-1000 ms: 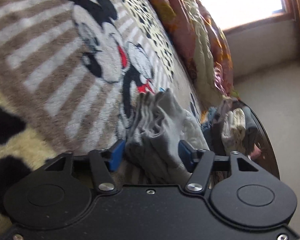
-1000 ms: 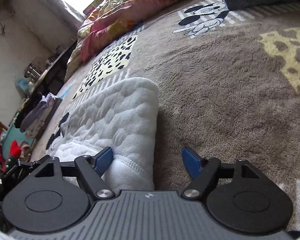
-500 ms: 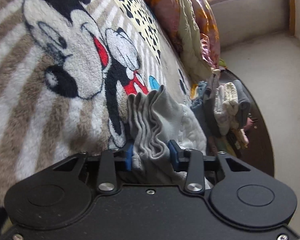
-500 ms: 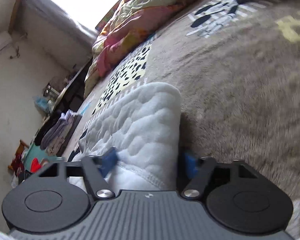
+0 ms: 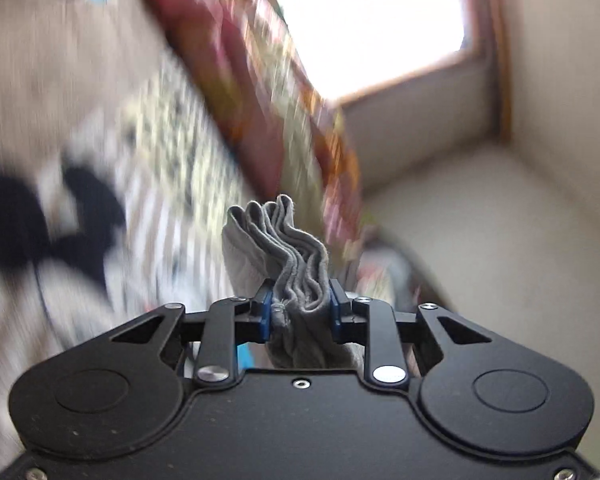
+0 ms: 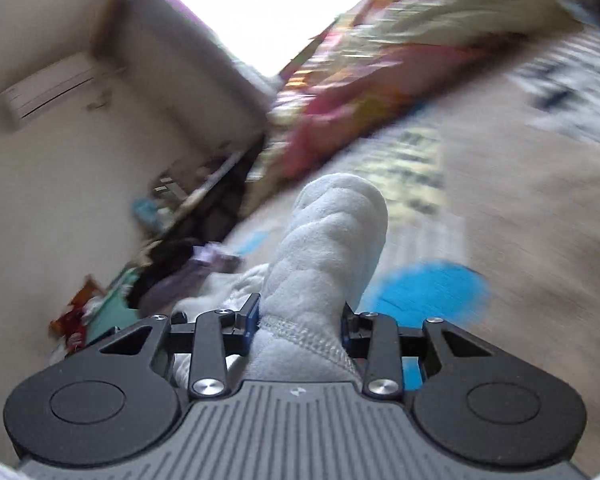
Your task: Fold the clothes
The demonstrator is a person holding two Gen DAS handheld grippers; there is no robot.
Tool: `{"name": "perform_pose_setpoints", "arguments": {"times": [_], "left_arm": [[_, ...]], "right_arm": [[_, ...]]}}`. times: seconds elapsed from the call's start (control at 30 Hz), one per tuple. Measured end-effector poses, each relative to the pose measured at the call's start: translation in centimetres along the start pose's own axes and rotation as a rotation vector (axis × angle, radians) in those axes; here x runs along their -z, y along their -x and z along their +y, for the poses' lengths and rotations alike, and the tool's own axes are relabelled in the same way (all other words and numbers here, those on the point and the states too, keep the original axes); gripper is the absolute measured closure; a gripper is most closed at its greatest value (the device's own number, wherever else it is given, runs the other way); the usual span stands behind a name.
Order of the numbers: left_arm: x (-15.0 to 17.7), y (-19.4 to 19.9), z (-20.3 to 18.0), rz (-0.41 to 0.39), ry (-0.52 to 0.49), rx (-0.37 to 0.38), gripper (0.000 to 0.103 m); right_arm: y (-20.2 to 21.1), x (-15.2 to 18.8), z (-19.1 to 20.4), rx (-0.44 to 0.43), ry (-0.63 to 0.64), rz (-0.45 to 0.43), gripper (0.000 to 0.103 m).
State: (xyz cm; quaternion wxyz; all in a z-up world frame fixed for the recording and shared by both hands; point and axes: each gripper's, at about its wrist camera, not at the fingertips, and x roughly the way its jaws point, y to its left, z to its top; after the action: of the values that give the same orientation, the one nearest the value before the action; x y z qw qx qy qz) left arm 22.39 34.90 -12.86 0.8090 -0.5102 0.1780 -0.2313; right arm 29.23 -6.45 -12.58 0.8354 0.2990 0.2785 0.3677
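Observation:
My left gripper [image 5: 299,314] is shut on the bunched grey edge of a light grey garment [image 5: 288,240], whose folds stand up between the blue pads, lifted off the bed. My right gripper [image 6: 298,322] is shut on the thick quilted white-grey part of the garment [image 6: 332,240], which bulges forward from the jaws above the blanket. The rest of the garment hangs below both grippers, hidden by their bodies.
A brown cartoon-print blanket [image 5: 40,128] [image 6: 540,208] covers the bed, blurred. A colourful quilt [image 5: 260,80] [image 6: 380,64] lies bunched by the window [image 5: 360,20]. Beside the bed stands a cluttered side table with clothes [image 6: 172,272].
Both grippers, open a second ago, have shut on the garment and lifted it off the blanket. Both views swing upward toward the window and are motion-blurred.

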Motion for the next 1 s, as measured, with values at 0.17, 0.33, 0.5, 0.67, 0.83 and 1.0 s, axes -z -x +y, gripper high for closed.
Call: {"name": "perform_pose_setpoints", "arguments": {"times": [0.17,0.33,0.5,0.67,0.83,1.0], "left_arm": [[-7.6,6.8,-1.4,-0.265,-0.028,0.038,0.079],[-15.3,13.0,-3.5,-0.442,-0.135,-0.053,0.079],[-21.0,17.2,-2.9,-0.580,-0.154,-0.124,0.079],[-23.5,16.0,-0.2,-0.628,-0.150,-0.274,0.079],[-23.8,11.2,4.3,-0.437,-0.242,-0.788,0.078],[-23.6,10.9,4.1,-0.443,-0.229,-0.811,0.073]], "right_arm": [[-10.8,-4.9,6.0,-0.197,0.046,0.039,0.066],[-22.7,-9.2,14.1,-0.364,0.122,0.127,0.066],[-33.7,-12.7,21.0,-0.461,0.162,0.208,0.066],[-41.2,-14.4,24.1,-0.496,0.170,0.231,0.066],[-49.2,-9.4,21.9,-0.193,0.239,0.403,0.065],[-51.0,-6.3,20.5,-0.057,0.242,0.418,0.041]]}}
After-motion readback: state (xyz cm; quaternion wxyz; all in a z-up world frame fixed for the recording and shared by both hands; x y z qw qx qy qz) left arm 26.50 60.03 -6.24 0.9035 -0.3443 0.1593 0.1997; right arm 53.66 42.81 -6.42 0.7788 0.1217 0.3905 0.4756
